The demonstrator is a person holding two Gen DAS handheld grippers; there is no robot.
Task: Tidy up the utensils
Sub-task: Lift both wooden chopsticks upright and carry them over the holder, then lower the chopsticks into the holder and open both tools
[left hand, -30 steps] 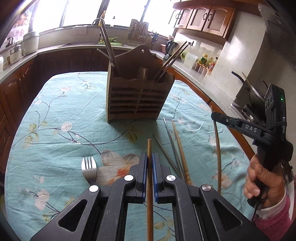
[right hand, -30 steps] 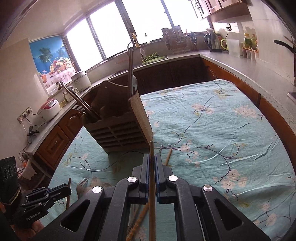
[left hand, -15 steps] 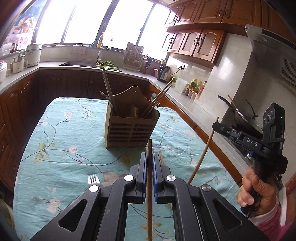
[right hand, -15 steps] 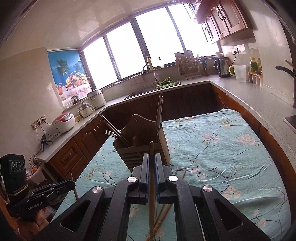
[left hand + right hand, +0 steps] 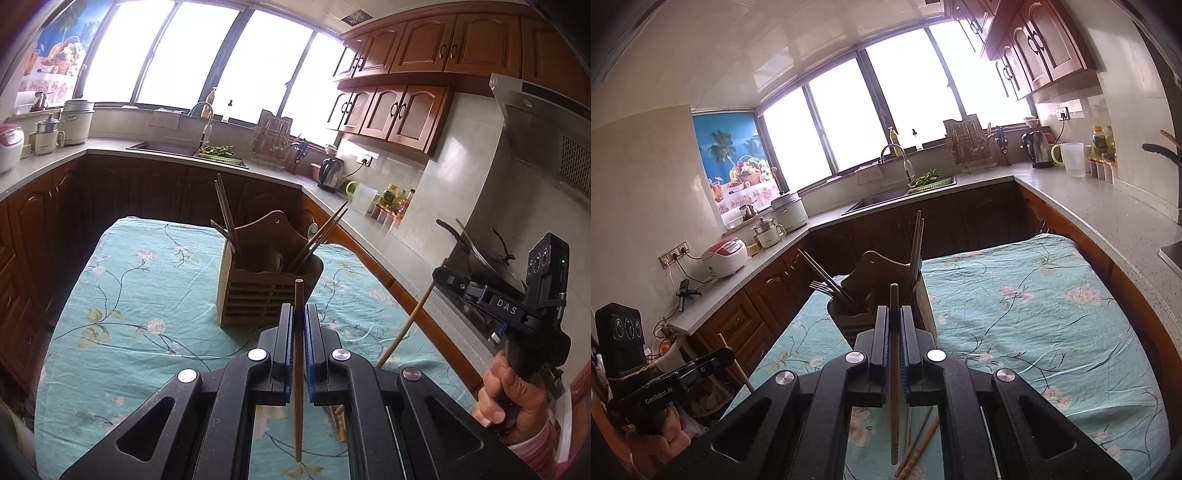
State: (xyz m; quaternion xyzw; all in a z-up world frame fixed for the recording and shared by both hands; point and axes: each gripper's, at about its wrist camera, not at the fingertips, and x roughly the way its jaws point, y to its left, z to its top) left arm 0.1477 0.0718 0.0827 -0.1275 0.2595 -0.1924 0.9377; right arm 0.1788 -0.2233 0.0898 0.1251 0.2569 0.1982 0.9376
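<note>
A wooden utensil holder (image 5: 266, 284) stands on the table with the teal floral cloth (image 5: 129, 317), holding chopsticks and a fork; it also shows in the right wrist view (image 5: 882, 299). My left gripper (image 5: 299, 314) is shut on a wooden chopstick (image 5: 298, 369), held well above the table and short of the holder. My right gripper (image 5: 894, 317) is shut on another wooden chopstick (image 5: 894, 369), also raised, close behind the holder. The right gripper shows in the left wrist view (image 5: 443, 277) with its chopstick (image 5: 406, 325) slanting down. Loose chopsticks (image 5: 919, 446) lie on the cloth below.
A kitchen counter (image 5: 369, 229) runs around the table with a sink (image 5: 166, 149), kettle (image 5: 330, 175), rice cookers (image 5: 727, 256) and bottles. A pan with a lid (image 5: 480, 254) sits on the stove at the right. The left gripper shows at the lower left of the right wrist view (image 5: 713, 362).
Both grippers have lifted their chopsticks up off the table and drawn back, so the holder looks smaller and lower. The fork on the cloth has dropped out of view.
</note>
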